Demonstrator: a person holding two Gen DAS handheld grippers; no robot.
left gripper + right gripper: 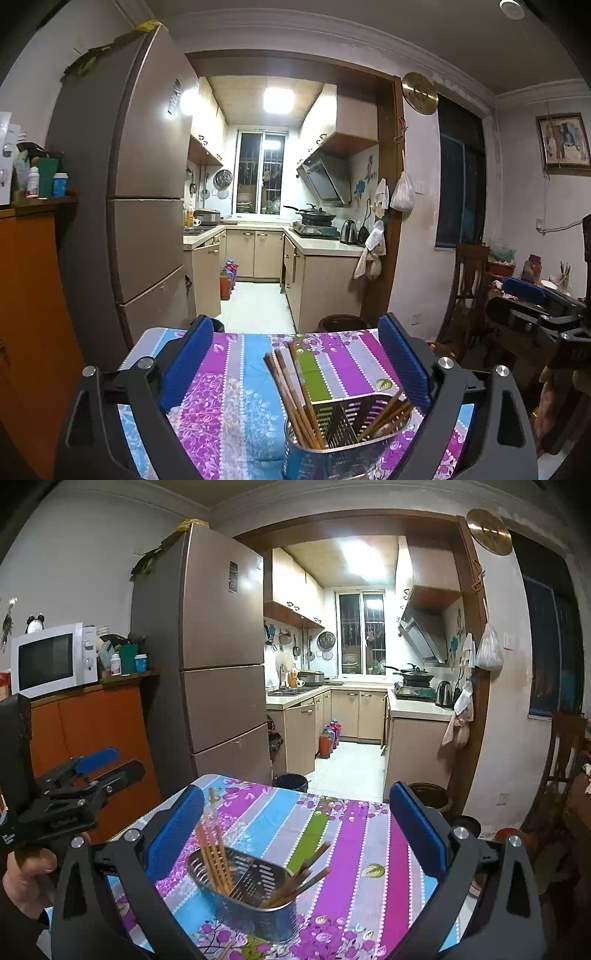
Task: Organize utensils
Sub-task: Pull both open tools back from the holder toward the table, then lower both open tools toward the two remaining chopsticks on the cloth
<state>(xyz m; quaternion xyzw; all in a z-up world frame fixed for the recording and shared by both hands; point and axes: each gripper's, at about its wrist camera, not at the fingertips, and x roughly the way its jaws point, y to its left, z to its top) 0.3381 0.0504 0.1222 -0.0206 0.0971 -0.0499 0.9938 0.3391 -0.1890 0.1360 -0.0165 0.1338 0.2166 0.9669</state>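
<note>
Both grippers, left (295,363) and right (295,834), have jaws released, gripping nothing. Chopsticks (214,849) stand in the metal holder (255,904) on the striped surface (354,849).

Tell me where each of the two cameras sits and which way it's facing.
Left wrist: on the left gripper, facing the kitchen over the utensil holder; its open blue fingers show, and the right gripper at the right edge.
Right wrist: on the right gripper, same heading; open fingers, the left gripper and a hand show.
Shared: holder, chopsticks, tablecloth, fridge.
</note>
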